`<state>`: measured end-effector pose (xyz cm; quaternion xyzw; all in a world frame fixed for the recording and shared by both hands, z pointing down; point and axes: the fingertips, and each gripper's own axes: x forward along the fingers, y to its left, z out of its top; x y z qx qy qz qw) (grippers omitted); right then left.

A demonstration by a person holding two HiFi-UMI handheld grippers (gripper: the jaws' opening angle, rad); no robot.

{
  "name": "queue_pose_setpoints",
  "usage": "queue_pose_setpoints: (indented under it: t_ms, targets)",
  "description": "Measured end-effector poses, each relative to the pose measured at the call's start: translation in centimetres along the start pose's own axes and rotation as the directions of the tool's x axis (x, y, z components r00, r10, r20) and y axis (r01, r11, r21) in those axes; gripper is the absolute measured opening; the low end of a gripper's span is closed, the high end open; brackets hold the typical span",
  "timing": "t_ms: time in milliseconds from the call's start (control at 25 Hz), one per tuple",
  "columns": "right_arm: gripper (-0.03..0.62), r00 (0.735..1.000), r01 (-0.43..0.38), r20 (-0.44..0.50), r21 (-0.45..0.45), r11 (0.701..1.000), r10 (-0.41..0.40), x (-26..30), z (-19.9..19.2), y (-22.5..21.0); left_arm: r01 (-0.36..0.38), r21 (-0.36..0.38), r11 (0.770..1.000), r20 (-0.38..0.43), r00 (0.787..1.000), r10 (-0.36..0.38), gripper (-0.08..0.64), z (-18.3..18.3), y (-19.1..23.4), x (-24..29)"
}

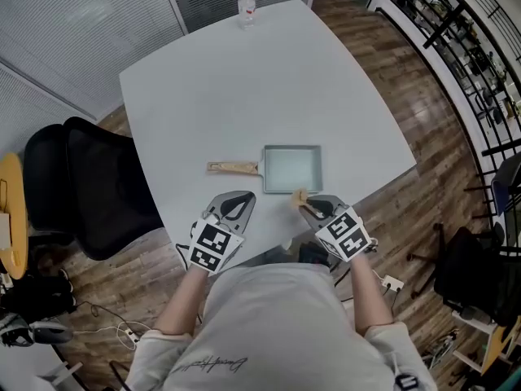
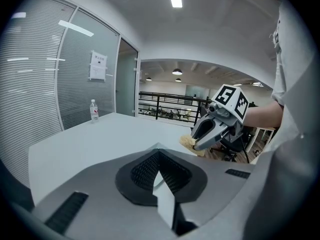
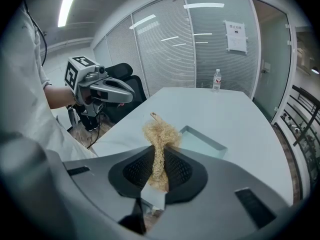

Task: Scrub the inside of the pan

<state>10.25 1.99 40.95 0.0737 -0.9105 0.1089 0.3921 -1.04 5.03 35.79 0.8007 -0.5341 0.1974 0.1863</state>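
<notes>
Right now the pan (image 1: 291, 169) lies flat near the middle of the worktop (image 1: 244, 96), open side up, with nothing in it that I can see. Its wooden handle (image 1: 232, 167) points off to my left. That lie suits me, because it puts the handle on the side of my free hand and leaves the pan's floor open to the other. My right hand-held gripper (image 1: 304, 205) is clamped on the scrubber (image 3: 161, 134), a wad of pale, straw-like fibre. The jaws pinch its narrow waist, so the bushy head sticks out past the tips. I judge that's how it has to be carried, so fibre and not metal meets the pan. It tilts down toward the pan's near rim, with the scrubber just beside that rim; whether the two touch I cannot tell. My left hand-held gripper (image 1: 241, 195) has its jaws pressed together with nothing between them. It hangs over the near edge of the worktop, close to the handle yet apart from it. To my mind the scrubbing has not begun. The next move calls for lowering the scrubber inside the pan, and a light pan like this may slide unless the handle is steadied. A water bottle (image 1: 246, 8) stands at the far edge, well apart from all this.
</notes>
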Motion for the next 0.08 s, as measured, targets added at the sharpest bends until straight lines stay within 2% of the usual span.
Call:
queue_pose_setpoints:
  t_ms: [80]
  targets:
    - [0.069,1.000,-0.005,0.000,0.000,1.000,0.005,0.10,0.01,0.17,-0.001,0.003,1.000,-0.003,1.000,0.001,0.011,-0.03,0.00,-0.06]
